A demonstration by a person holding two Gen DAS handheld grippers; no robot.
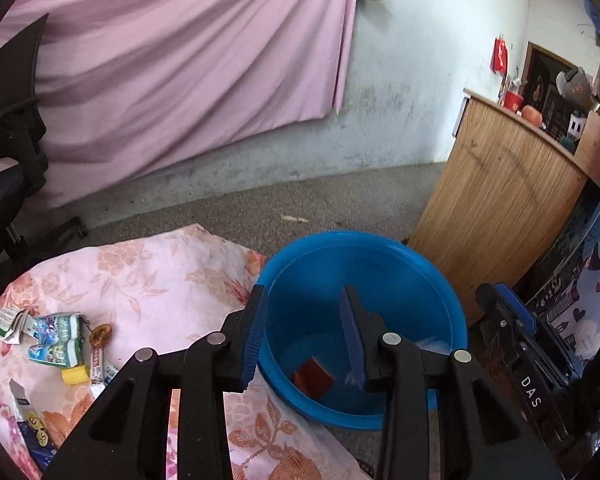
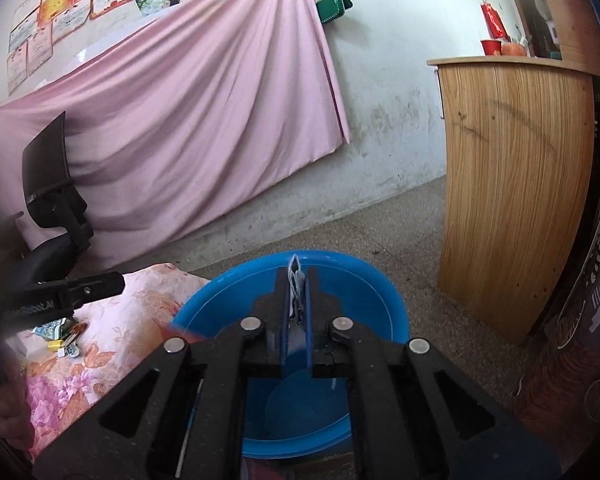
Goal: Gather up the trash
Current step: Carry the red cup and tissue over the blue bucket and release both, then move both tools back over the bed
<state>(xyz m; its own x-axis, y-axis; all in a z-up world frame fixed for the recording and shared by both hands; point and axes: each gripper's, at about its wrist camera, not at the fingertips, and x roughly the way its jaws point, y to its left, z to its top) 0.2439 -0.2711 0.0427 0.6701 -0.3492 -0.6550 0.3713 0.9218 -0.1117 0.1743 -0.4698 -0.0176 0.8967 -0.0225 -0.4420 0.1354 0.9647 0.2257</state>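
A blue plastic basin [image 1: 404,288] stands on the floor beside a floral cloth [image 1: 160,280]. My left gripper [image 1: 304,300] hangs open above the basin with nothing between its pads. A red-brown wrapper [image 1: 314,376] lies on the basin's bottom below it. My right gripper [image 2: 296,284] is over the same basin [image 2: 364,292], its jaws close together on a crumpled grey-white wrapper [image 2: 295,276] that sticks up past the fingertips. Several wrappers and cartons [image 1: 56,340] lie on the cloth at the left, with a yellow cap [image 1: 75,376] among them.
A wooden cabinet [image 1: 496,208] stands right of the basin. A black office chair [image 2: 56,208] sits at the left against a pink curtain [image 2: 200,100]. The right gripper [image 1: 500,304] shows at the right of the left wrist view. A patterned blue cloth [image 1: 588,300] hangs at the far right.
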